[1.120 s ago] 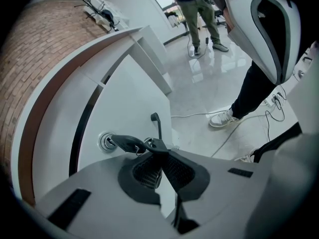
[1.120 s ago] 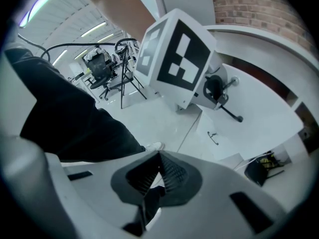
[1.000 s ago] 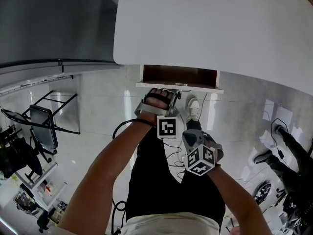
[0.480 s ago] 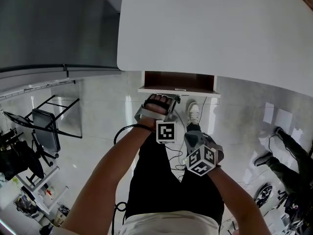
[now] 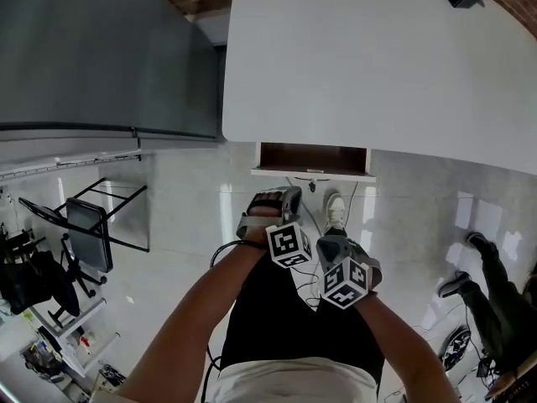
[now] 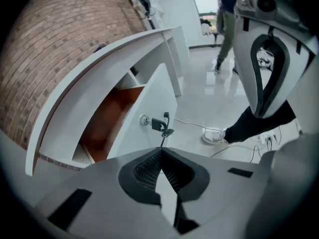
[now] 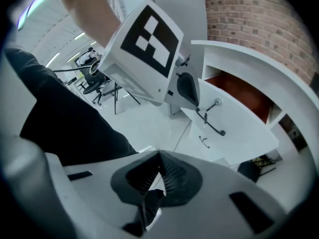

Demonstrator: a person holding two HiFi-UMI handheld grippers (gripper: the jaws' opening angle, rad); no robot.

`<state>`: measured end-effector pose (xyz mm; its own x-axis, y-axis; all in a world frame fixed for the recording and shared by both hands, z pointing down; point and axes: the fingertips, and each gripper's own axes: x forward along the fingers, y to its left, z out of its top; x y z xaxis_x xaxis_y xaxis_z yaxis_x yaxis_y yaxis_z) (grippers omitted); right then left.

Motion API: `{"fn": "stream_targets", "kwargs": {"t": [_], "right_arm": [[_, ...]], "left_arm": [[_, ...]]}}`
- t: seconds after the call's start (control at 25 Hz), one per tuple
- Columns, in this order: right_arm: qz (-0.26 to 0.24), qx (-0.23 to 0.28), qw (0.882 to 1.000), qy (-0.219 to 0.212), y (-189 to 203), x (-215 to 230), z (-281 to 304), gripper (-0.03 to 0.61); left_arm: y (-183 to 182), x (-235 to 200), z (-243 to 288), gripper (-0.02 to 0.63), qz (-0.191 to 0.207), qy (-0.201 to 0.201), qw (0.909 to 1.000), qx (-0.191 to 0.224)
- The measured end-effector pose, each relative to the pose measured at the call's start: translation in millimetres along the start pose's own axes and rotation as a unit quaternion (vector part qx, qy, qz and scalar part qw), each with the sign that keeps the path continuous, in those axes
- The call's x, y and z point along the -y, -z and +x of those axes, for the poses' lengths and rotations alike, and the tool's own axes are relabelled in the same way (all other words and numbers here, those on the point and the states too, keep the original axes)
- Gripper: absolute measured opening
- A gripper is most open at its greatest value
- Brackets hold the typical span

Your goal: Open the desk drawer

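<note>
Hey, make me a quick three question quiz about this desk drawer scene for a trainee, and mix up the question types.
1. True or false: the drawer under the white desk stands open.
2. The left gripper has its jaws: A) clamped on the drawer, B) shut on nothing, C) wide apart.
3. What sticks out of the drawer's lock?
Key: 1 true; 2 B; 3 a key.

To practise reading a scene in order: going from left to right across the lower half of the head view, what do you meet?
A black-framed chair → left hand-held gripper → right hand-held gripper → another person's leg.
</note>
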<state>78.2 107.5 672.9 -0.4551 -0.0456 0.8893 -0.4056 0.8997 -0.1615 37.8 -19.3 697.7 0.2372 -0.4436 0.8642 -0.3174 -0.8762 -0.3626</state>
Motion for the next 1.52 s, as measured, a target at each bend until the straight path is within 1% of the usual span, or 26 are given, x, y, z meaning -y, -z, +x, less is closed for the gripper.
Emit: {"fn": "stream_targets", "kwargs": {"t": [0.08, 0.16, 0.24, 0.32, 0.4, 0.48, 0.64, 0.72, 0.84, 0.92, 1.04, 1.16, 1.24, 1.28, 1.36, 1.44, 1.52], "right_arm": [[0.007, 0.002, 1.000, 0.004, -5.7, -1.9, -7.3, 0.015], [0.015, 0.006, 1.000, 0.010, -11.4, -2.4, -14.7, 0.015], [0.026, 0.010, 0.999, 0.019, -16.4, -1.0, -21.7, 0.015], [0.042, 0.013, 0.999, 0.026, -21.0, -0.9, -29.0, 0.015], [0.057, 0.020, 0.998, 0.033, -27.9, -2.3, -36.4, 0.015], [0.071, 0.032, 0.996, 0.040, -38.0, -4.0, -43.7, 0.015], [0.098, 0.059, 0.992, 0.046, -56.7, -6.4, -58.5, 0.015], [0.105, 0.070, 0.991, 0.052, -65.6, -0.6, -65.8, 0.015], [0.115, 0.089, 0.987, 0.065, -82.9, 13.4, -76.4, 0.015], [0.124, 0.101, 0.984, 0.073, -97.1, 16.8, -81.7, 0.015], [0.150, 0.112, 0.980, 0.072, -110.9, 9.6, -89.3, 0.015], [0.180, 0.126, 0.973, 0.071, -119.6, 14.6, -99.8, 0.015], [0.188, 0.134, 0.971, 0.070, -128.5, 19.6, -107.7, 0.015], [0.189, 0.137, 0.970, 0.069, -133.1, 22.2, -110.4, 0.015], [0.192, 0.141, 0.969, 0.069, -139.4, 28.3, -114.7, 0.015], [0.195, 0.145, 0.967, 0.074, -142.6, 34.3, -120.9, 0.015], [0.204, 0.151, 0.964, 0.079, -146.3, 38.6, -125.9, 0.015]], "left_arm": [[0.7, 1.0, -10.4, 0.008, -0.061, 0.011, 0.9981, -0.008], [3.0, 1.2, -19.6, 0.008, -0.130, 0.022, 0.9912, -0.017], [7.2, -0.8, -26.7, 0.008, -0.198, 0.028, 0.9793, -0.029], [12.9, -2.7, -33.7, 0.006, -0.262, 0.034, 0.9636, -0.041], [20.0, -4.0, -41.5, 0.008, -0.309, 0.037, 0.9489, -0.053], [25.4, -6.1, -50.5, 0.008, -0.333, 0.036, 0.9406, -0.059], [23.3, -9.4, -72.0, 0.006, -0.369, 0.040, 0.9269, -0.053], [20.1, -15.8, -81.0, 0.008, -0.393, 0.040, 0.9172, -0.049], [19.8, -29.4, -92.1, 0.008, -0.437, 0.039, 0.8979, -0.040], [26.7, -36.3, -101.8, 0.006, -0.460, 0.037, 0.8865, -0.035], [38.1, -34.0, -123.4, 0.006, -0.495, 0.045, 0.8672, -0.034], [38.1, -34.9, -137.8, 0.006, -0.532, 0.047, 0.8448, -0.031], [37.1, -38.5, -144.2, 0.008, -0.551, 0.043, 0.8330, -0.024], [37.0, -40.8, -146.6, 0.008, -0.557, 0.042, 0.8292, -0.020], [36.1, -44.0, -149.7, 0.008, -0.564, 0.043, 0.8248, -0.016], [34.7, -44.2, -152.5, 0.008, -0.568, 0.044, 0.8219, -0.014], [36.2, -46.7, -157.4, 0.008, -0.569, 0.039, 0.8211, -0.011]]}}
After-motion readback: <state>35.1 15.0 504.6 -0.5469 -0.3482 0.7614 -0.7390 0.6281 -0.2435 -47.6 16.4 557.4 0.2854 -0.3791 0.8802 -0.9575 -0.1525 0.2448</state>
